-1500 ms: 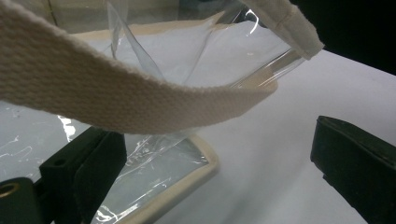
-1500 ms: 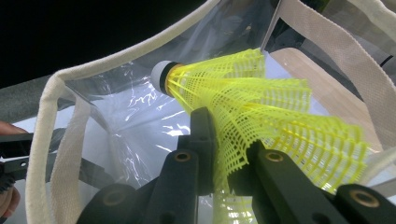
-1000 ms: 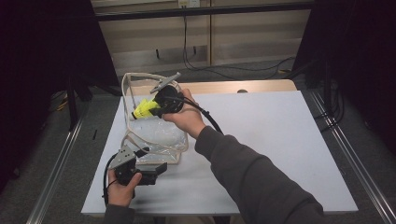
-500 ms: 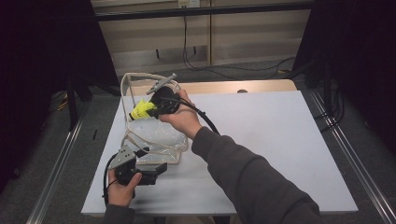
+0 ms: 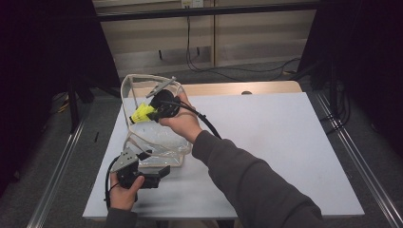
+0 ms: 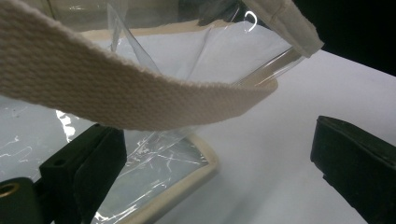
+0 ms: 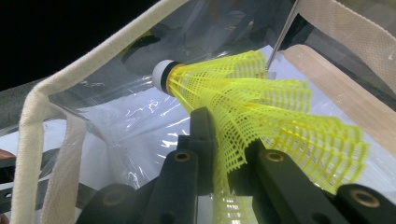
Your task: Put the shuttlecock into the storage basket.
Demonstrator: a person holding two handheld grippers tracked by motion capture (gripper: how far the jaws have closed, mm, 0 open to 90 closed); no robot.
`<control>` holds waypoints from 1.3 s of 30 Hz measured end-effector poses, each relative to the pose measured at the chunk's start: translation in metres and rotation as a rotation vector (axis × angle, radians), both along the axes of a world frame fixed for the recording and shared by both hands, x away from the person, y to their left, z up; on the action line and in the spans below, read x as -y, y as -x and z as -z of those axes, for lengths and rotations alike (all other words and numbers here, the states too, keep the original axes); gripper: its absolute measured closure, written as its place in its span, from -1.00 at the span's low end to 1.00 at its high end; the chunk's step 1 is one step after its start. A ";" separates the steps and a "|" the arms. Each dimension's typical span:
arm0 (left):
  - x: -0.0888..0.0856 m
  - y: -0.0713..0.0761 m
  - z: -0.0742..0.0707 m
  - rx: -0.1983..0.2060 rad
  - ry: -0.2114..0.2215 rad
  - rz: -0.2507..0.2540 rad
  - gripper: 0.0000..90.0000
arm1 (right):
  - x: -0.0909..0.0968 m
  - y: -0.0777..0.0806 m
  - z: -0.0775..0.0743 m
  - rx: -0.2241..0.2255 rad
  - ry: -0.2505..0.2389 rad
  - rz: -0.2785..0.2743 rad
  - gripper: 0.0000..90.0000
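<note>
Left gripper (image 5: 161, 172): nearest, at the bag's near edge on the table (image 5: 285, 142) — fingers wide, gripping nothing, the bag's strap (image 6: 116, 93) hanging just past them; likely waiting to steady the bag.
Bag (image 5: 159, 142): clear, cream-trimmed, mouth propped open to receive.
Right gripper (image 5: 151, 113): over the bag's mouth — fingers narrow, pinching the shuttlecock's skirt.
Shuttlecock (image 7: 261, 112): yellow, white cork tip aimed into the bag.

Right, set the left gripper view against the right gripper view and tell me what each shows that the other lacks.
Left gripper view: open jaws of the left gripper over the white table, with a webbing handle across the frame. Right gripper view: the right gripper pinching the skirt of a yellow shuttlecock. Both: the clear bag with cream trim.
</note>
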State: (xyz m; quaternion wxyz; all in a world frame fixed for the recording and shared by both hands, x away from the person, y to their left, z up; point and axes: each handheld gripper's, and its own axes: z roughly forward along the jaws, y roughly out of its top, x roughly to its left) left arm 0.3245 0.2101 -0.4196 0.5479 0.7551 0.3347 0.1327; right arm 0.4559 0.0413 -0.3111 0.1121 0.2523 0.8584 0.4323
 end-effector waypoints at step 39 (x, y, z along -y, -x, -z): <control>0.000 0.000 0.000 0.002 0.003 -0.002 -0.92 | -0.013 -0.001 0.011 -0.028 0.017 0.030 0.83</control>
